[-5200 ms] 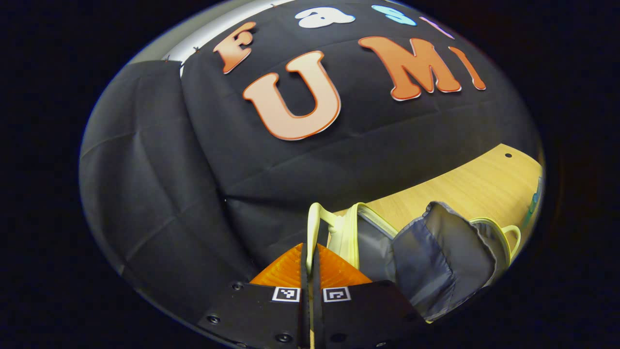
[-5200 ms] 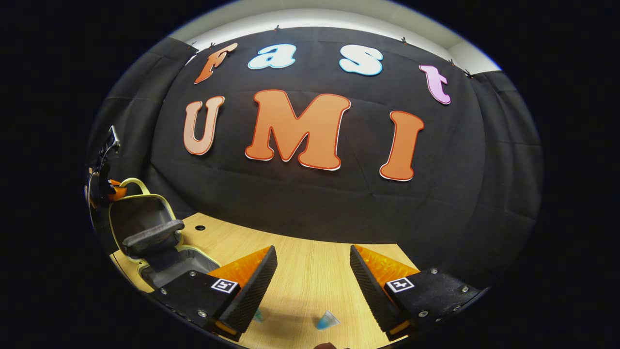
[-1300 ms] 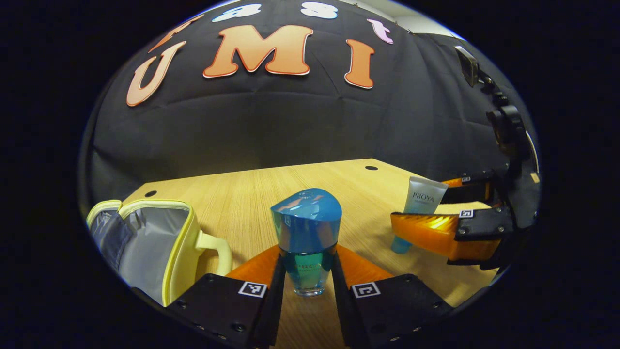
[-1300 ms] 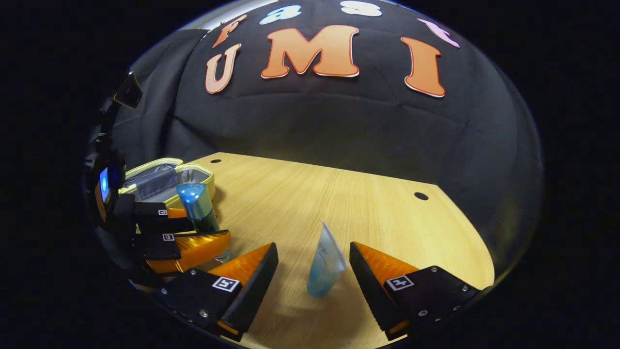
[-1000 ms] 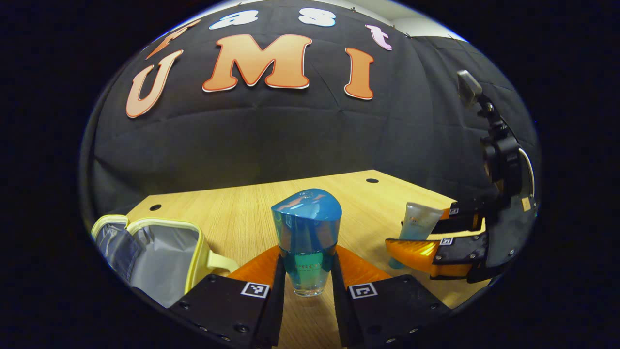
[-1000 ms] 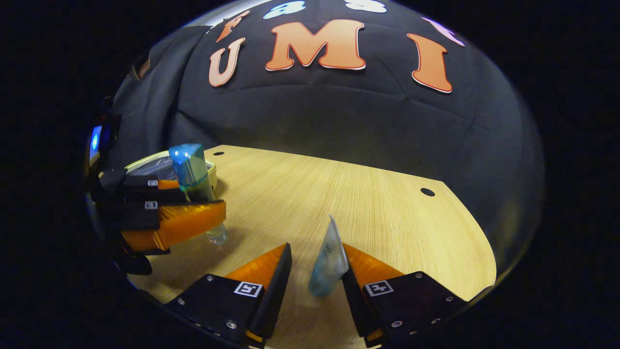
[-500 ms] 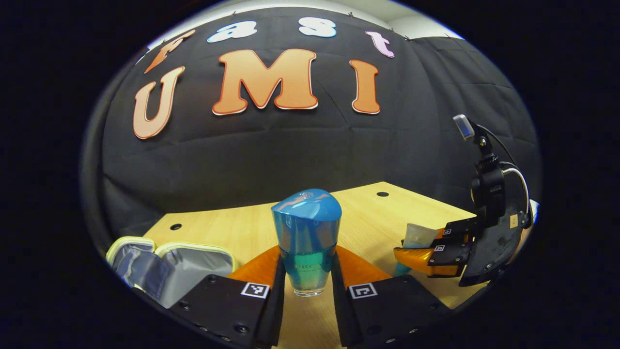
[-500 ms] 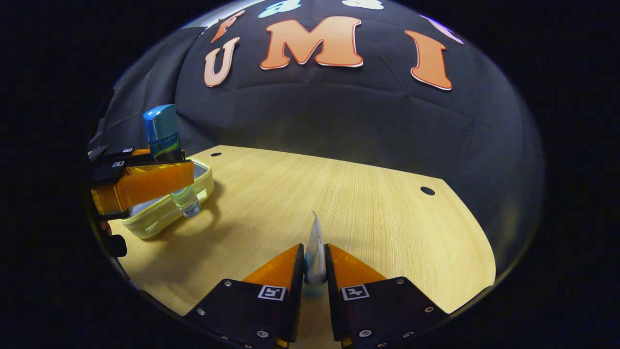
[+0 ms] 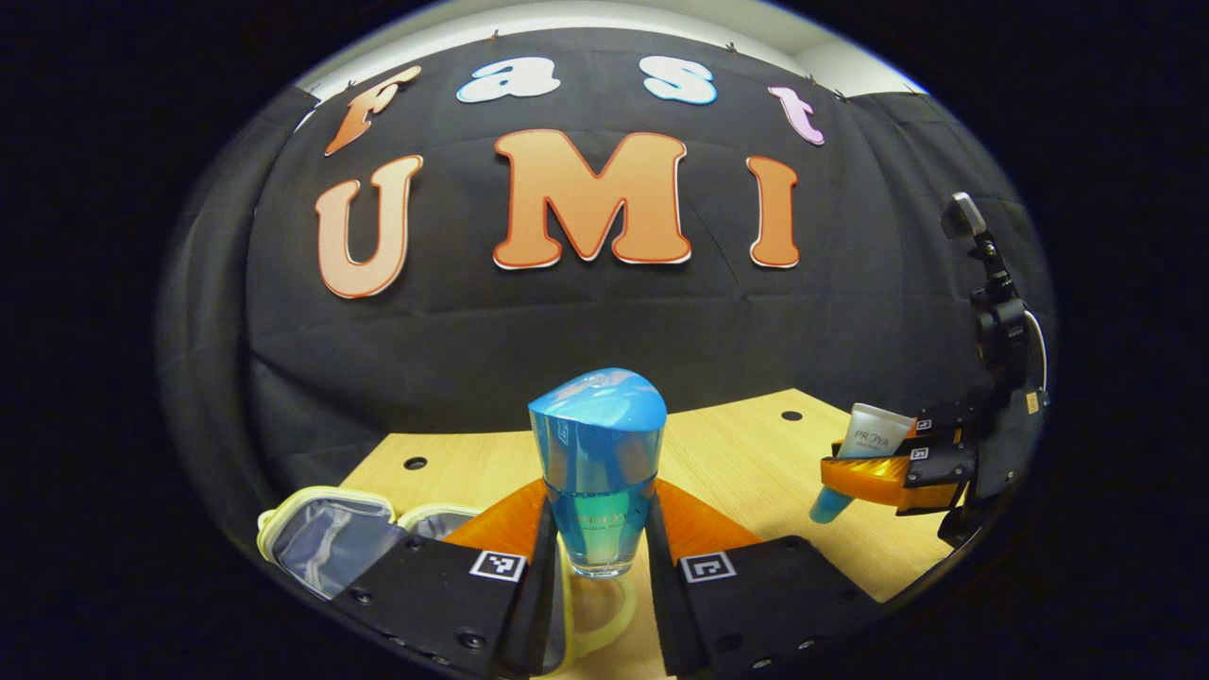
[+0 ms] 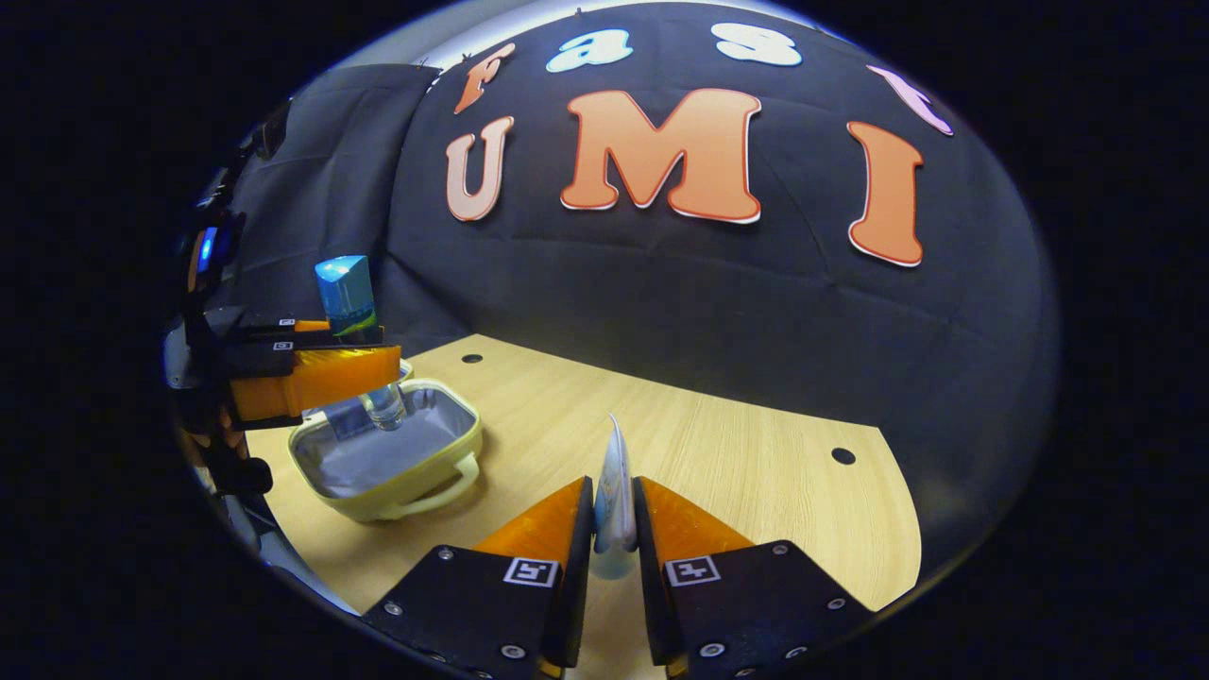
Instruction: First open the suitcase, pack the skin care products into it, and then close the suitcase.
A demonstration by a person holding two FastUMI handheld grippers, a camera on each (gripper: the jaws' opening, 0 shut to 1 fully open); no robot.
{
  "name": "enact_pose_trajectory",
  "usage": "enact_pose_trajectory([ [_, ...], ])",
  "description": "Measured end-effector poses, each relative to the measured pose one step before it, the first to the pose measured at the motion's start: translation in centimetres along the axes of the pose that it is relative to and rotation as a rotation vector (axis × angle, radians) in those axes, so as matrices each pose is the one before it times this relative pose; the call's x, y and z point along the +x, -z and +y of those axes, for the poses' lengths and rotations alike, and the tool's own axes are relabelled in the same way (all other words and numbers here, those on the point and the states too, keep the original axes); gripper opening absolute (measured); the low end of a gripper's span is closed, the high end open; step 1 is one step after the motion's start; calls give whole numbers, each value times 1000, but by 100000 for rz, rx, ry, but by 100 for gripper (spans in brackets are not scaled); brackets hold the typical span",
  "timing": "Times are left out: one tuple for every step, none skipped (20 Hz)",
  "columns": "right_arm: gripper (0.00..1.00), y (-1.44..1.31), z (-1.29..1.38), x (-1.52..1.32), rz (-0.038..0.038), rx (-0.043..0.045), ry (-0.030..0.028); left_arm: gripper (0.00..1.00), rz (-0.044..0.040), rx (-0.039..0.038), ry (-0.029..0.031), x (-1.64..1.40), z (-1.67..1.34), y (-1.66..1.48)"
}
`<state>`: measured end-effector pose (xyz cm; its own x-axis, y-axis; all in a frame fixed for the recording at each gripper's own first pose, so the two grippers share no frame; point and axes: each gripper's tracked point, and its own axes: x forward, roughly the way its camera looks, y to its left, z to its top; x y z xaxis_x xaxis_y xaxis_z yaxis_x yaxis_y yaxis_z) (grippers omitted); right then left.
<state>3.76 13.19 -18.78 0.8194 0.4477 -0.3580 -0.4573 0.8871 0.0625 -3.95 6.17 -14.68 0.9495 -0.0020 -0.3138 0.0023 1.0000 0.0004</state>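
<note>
Above the open suitcase (image 10: 392,453), my left claw (image 9: 597,529) grips the blue-capped bottle (image 9: 595,467) upright, both fingers pressed on its lower body, so that it can go straight down into the grey-lined compartment without tipping. In the right gripper view the bottle's base hangs over the suitcase interior, clear of the lining. My right claw (image 10: 609,529) is closed on the pale tube (image 10: 614,496), pinching its flat sides; it is held off the wooden bench (image 10: 737,453), well apart from the suitcase. I judge that the bottle goes in first, the tube afterwards. The suitcase lid lies open on the bench.
</note>
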Motion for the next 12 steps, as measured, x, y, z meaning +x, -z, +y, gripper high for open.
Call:
enact_pose_trajectory([
  [28, -702, 502, -341, -726, 143, -675, 45, -236, 707, -823, -338, 948, -671],
  [28, -733, 358, -256, -166, 141, -539, 45, -405, 522, -803, -272, 845, -659],
  [27, -640, 475, -269, -505, 63, -772, 45, -3, 204, -669, -184, 743, -244],
  [27, -634, 372, -184, -258, -43, -266, 45, 157, -354, -581, -296, 964, -231],
  [28, -536, 530, -191, -166, -157, -637, 45, 142, -544, -770, -248, 903, -171],
  [28, -646, 422, -233, -553, -261, -181, 45, 827, -215, -712, -220, 1026, -9],
  [27, -468, 611, -118, -340, 156, -626, 43, 733, -196, -818, -183, 1059, 153],
  [28, -564, 608, 33, -764, 362, -656, 45, 1549, -266, -763, -103, 988, 278],
  [28, -520, 721, -74, -322, 73, -745, 45, 1125, -527, -403, -162, 1100, 543],
  [27, -282, 643, 226, -496, -413, -425, 45, 1649, -805, 29, 97, 918, 564],
  [27, -176, 723, 254, 137, -872, -446, 45, 1967, -669, -165, 189, 1003, 547],
  [27, -76, 711, 311, 127, -970, -227, 45, 2003, -526, -122, 180, 1034, 554],
])
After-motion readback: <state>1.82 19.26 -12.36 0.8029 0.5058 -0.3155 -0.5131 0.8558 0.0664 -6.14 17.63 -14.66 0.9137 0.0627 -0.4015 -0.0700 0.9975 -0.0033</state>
